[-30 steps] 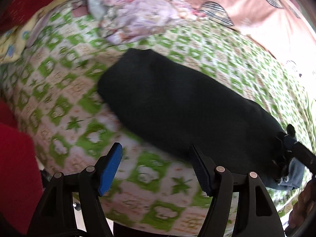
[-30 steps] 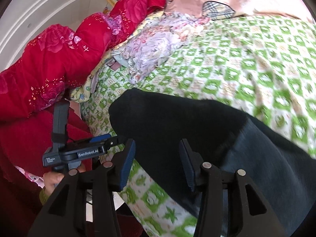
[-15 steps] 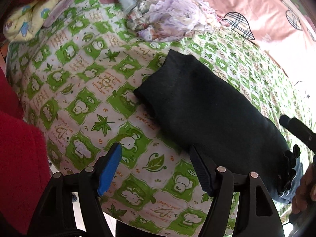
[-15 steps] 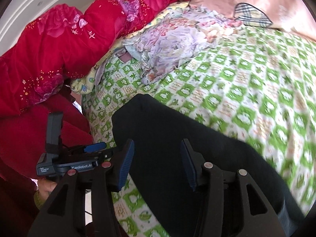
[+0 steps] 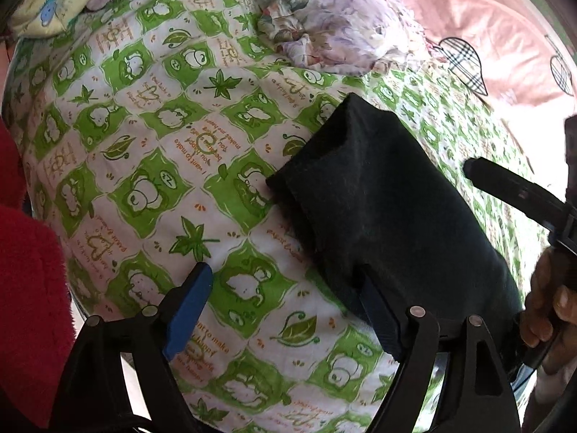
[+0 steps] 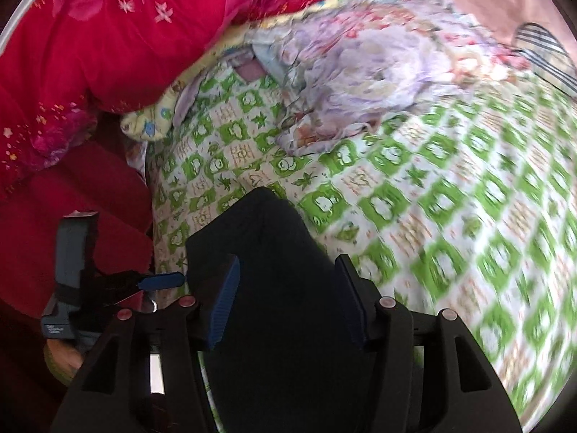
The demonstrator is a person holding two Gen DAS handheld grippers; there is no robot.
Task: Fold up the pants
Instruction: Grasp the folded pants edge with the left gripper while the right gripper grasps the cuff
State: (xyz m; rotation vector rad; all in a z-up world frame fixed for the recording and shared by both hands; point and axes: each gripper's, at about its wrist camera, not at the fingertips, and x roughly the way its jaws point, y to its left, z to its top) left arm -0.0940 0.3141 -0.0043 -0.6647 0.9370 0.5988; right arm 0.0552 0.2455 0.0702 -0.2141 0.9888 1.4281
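Note:
The black pants [image 5: 382, 209] lie folded in a long strip on the green-and-white patterned bedsheet [image 5: 151, 166]. My left gripper [image 5: 285, 306] is open, just above the sheet at the near edge of the pants, its right finger against the cloth. In the right wrist view the pants [image 6: 274, 238] run under my right gripper [image 6: 288, 299], which is open with both fingers over the black cloth. The left gripper also shows there, at the left [image 6: 158, 281]. The right gripper's body shows at the right of the left wrist view.
A crumpled floral cloth [image 5: 335, 36] lies beyond the pants; it also shows in the right wrist view [image 6: 364, 83]. A red quilt [image 6: 108, 54] is piled at the bed's left side. A pink sheet with plaid hearts [image 5: 487, 36] covers the far part.
Both grippers have moved closer over the pants' end. The pants fill less of the left view, more sheet shows. The right view is blurred by motion.

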